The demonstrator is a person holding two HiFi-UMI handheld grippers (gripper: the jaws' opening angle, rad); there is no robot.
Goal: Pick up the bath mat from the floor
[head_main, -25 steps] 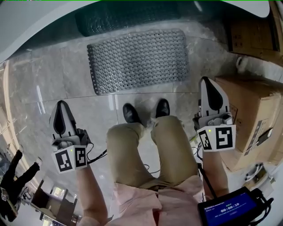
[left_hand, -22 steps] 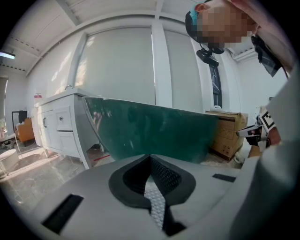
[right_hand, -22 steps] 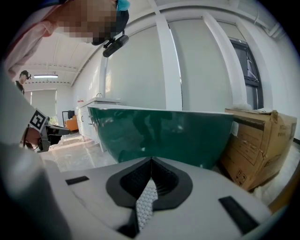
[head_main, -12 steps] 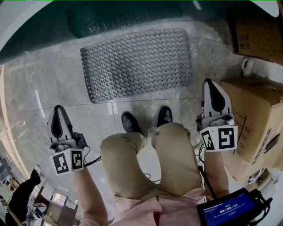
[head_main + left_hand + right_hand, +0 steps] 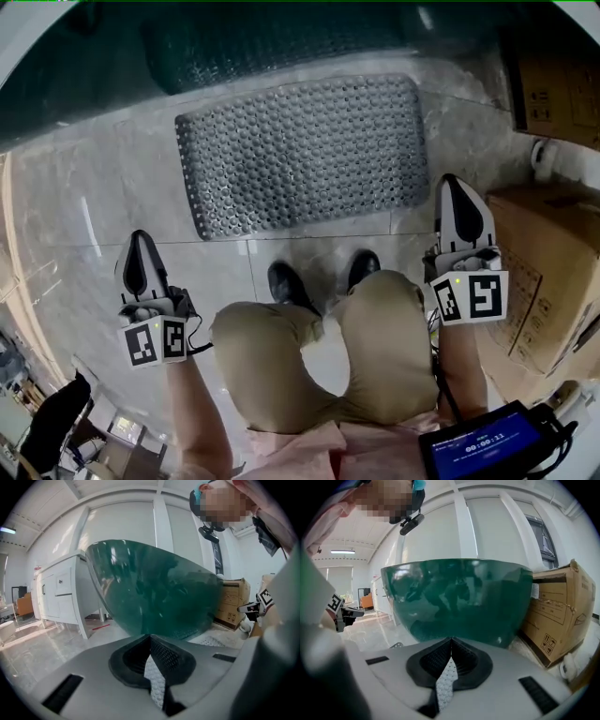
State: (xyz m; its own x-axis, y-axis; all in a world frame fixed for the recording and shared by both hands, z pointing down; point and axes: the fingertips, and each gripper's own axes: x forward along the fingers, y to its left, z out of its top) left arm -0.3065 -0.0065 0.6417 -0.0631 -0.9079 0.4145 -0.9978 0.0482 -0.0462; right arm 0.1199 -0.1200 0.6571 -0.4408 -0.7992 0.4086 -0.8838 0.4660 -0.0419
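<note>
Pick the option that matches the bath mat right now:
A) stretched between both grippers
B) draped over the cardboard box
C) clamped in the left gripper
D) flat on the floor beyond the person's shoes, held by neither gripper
D: the bath mat lies flat on the floor beyond the shoes, while the left gripper and right gripper are both shut, empty and apart from it.

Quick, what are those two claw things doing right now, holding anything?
Left gripper: closed, holding nothing.
Right gripper: closed, holding nothing.
</note>
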